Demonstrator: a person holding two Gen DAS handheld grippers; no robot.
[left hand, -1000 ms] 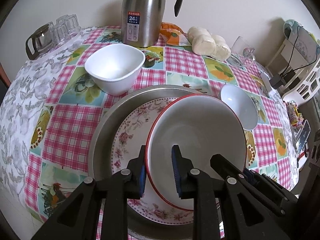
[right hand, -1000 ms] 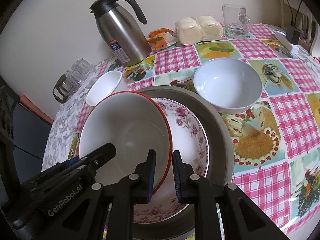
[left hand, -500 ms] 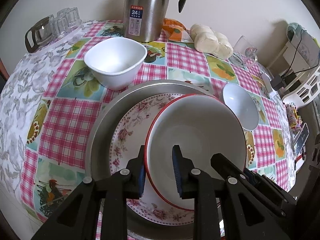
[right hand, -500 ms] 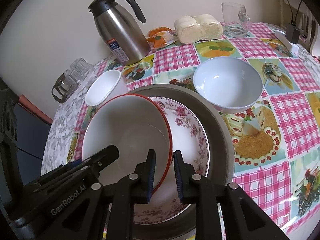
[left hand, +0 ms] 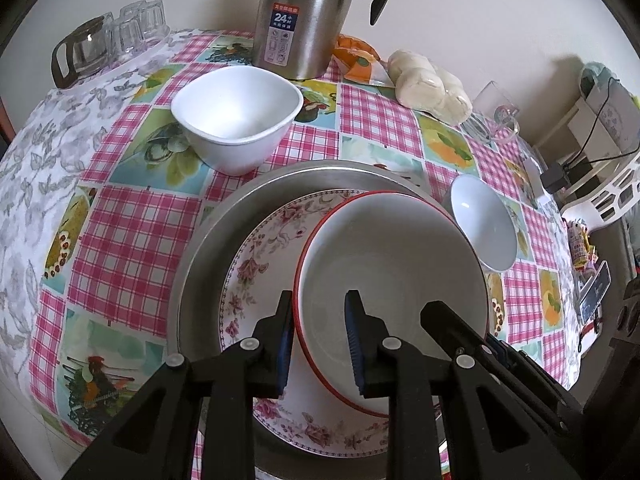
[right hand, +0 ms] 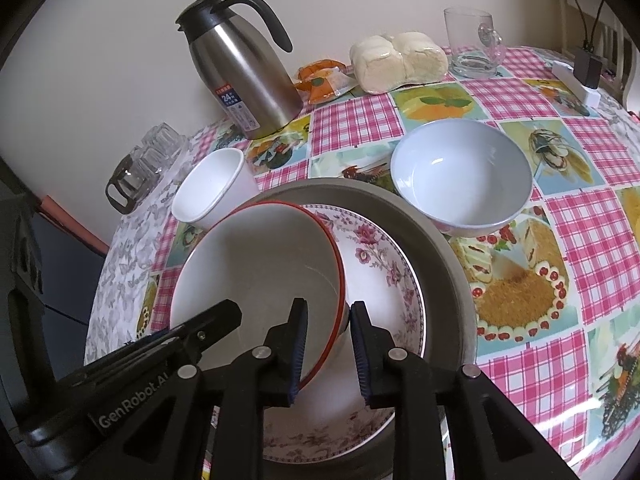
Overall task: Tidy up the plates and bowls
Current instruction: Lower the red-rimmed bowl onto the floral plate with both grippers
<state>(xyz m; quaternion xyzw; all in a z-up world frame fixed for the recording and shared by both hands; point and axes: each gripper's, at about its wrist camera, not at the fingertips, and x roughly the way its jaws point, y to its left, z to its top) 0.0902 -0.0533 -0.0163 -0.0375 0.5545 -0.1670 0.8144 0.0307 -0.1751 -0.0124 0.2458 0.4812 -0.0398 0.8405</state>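
Note:
A red-rimmed white bowl [left hand: 392, 276] [right hand: 260, 268] sits tilted on a floral plate [left hand: 264, 268] [right hand: 384, 264], which lies in a grey metal pan [left hand: 224, 224] [right hand: 444, 248]. My left gripper [left hand: 320, 336] straddles the bowl's left rim, jaws apart. My right gripper [right hand: 328, 344] straddles the bowl's right rim, jaws slightly apart. A square white bowl [left hand: 238, 116] [right hand: 212, 188] stands behind the pan on the left. A round pale-blue bowl [left hand: 484, 224] [right hand: 460, 176] stands at the right.
A steel thermos jug [left hand: 304, 16] [right hand: 240, 68], orange snack packet [right hand: 324, 80], wrapped buns [left hand: 430, 86] [right hand: 400, 60] and glass mug [right hand: 474, 42] stand along the back. Glass cups [left hand: 108, 46] [right hand: 148, 164] sit at the far left. A power strip [right hand: 576, 84] lies at the right edge.
Both grippers' jaws have opened slightly around the red-rimmed bowl's rim. The views have shifted a little; the bowl has settled lower on the floral plate.

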